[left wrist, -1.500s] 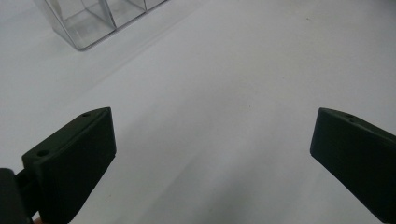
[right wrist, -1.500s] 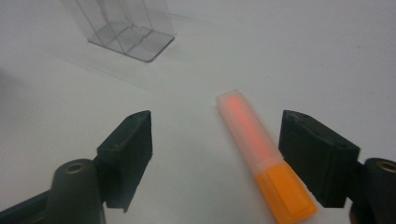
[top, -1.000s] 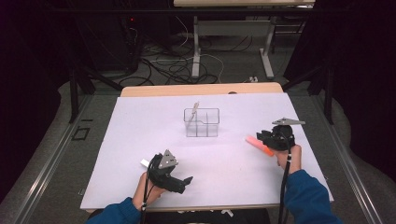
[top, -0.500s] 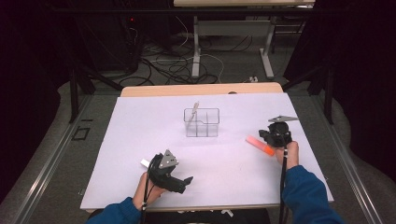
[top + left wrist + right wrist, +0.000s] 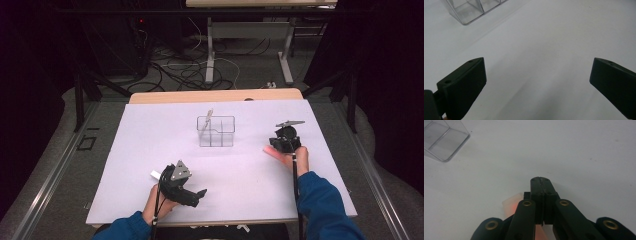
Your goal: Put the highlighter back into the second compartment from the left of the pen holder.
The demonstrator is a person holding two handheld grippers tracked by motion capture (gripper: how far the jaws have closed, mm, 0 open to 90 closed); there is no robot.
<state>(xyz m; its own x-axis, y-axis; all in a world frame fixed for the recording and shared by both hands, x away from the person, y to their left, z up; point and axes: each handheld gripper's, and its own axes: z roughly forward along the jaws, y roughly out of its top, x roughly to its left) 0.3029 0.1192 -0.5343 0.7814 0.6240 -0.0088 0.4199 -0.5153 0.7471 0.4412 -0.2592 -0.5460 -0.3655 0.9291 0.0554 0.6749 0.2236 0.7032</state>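
Right gripper (image 5: 281, 145), right of centre on the table: jaws pressed together, nothing visibly pinched between the tips. An orange-pink stick, translucent cap end forward (image 5: 512, 203), lies beneath the linkage, just left of the closed jaws; long axis runs roughly along the gripper's line. Whether it touches the jaws, cannot tell. In the high view it shows as a pink sliver (image 5: 270, 151) at the gripper's near-left.

Left gripper (image 5: 186, 189), near edge, left of centre: jaws spread wide, empty, over bare white sheet (image 5: 150, 135).

Clear divided organizer box (image 5: 216, 131) stands mid-table, far-left of the right gripper; a thin pale stick (image 5: 209, 116) already leans in its far-left corner. Right hand is nearer both stick and box. Open sheet between them; table's right edge close behind.
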